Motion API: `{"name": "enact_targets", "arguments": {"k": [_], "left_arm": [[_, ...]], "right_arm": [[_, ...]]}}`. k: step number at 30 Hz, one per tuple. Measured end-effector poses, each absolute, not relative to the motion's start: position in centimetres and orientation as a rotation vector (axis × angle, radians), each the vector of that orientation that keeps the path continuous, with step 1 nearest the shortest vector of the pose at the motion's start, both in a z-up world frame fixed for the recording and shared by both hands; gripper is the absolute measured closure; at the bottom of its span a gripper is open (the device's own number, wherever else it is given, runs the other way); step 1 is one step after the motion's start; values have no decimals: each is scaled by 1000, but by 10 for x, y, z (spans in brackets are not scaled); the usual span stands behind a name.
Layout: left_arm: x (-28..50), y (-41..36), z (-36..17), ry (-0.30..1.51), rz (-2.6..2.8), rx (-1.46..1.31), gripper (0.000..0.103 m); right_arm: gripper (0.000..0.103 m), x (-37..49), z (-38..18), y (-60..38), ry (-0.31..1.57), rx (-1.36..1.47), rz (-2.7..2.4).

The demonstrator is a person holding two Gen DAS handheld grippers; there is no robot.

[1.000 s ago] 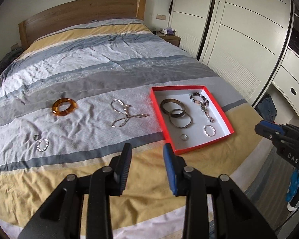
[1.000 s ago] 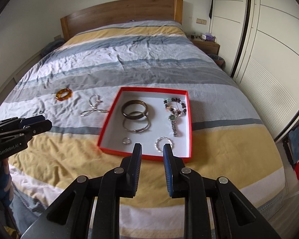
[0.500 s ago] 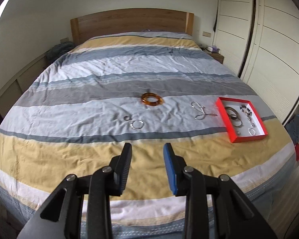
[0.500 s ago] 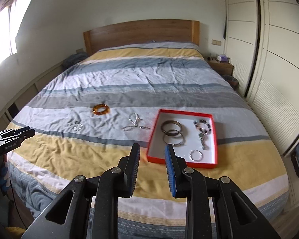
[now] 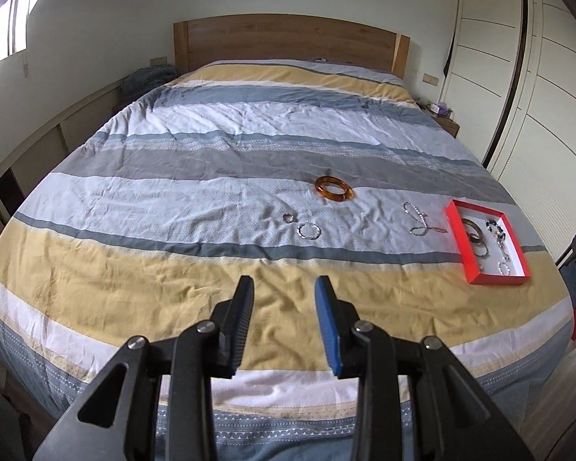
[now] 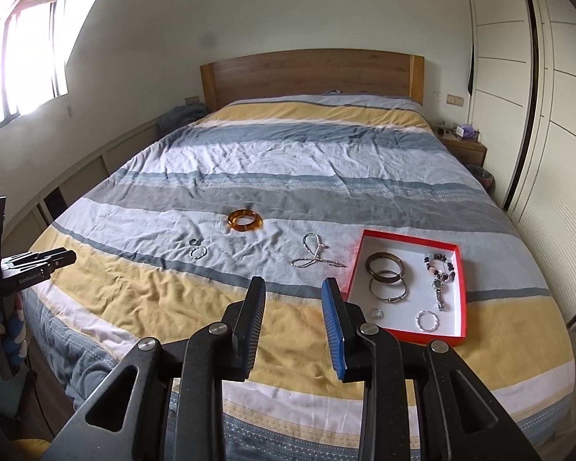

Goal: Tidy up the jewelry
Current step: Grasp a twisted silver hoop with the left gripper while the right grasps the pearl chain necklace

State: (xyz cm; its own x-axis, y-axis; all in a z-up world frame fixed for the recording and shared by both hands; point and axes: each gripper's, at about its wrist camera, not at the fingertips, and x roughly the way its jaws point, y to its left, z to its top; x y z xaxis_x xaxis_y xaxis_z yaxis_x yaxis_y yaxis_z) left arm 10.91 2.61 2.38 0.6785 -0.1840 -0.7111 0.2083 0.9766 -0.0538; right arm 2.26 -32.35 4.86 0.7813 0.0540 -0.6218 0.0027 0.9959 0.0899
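A red tray (image 6: 461, 292) (image 5: 455, 226) with a white floor lies on the bed at the right and holds bangles, a beaded bracelet, a watch and rings. An amber bangle (image 6: 244, 220) (image 5: 334, 188), a silver chain (image 6: 315, 255) (image 5: 420, 223), a small ring (image 6: 194, 242) (image 5: 288, 218) and a silver hoop bracelet (image 6: 198, 252) (image 5: 308, 230) lie loose on the quilt left of the tray. My left gripper (image 5: 284, 288) and my right gripper (image 6: 293, 288) are open and empty, held back over the bed's foot.
The striped quilt (image 6: 288, 161) covers a wide bed with a wooden headboard (image 6: 311, 73). White wardrobes (image 6: 537, 115) stand at the right, with a nightstand (image 6: 462, 146) beside them. The left gripper shows at the left edge of the right wrist view (image 6: 38, 263).
Both grippers have pulled back and up from the bed, so the tray and loose jewelry now look smaller and farther away. The left view has swung left. Both stay open and empty.
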Motion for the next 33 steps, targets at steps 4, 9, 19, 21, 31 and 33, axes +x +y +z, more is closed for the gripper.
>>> {"name": "enact_targets", "arguments": {"k": [4,9,19,21,31,33], "left_arm": [[130,14,3,823,-239,30,72],[167,2,-28,861,-249,19,72],[253,-12,-81,935,-260,-21,72],[269,-16,-92,949,-262,-29,72],[329,-32,-144,1011,-271,-32,72],[336,-34,-151,1015,-276,-32,72]], "right_arm": [[73,44,30,-326,718,95,19],[73,83,-3,-327,773,119,19],[71,175,-62,-319,834,155,44],[68,192,-72,-318,843,159,42],[63,266,-118,-322,890,176,-9],[57,278,-126,-325,899,182,-27]]}}
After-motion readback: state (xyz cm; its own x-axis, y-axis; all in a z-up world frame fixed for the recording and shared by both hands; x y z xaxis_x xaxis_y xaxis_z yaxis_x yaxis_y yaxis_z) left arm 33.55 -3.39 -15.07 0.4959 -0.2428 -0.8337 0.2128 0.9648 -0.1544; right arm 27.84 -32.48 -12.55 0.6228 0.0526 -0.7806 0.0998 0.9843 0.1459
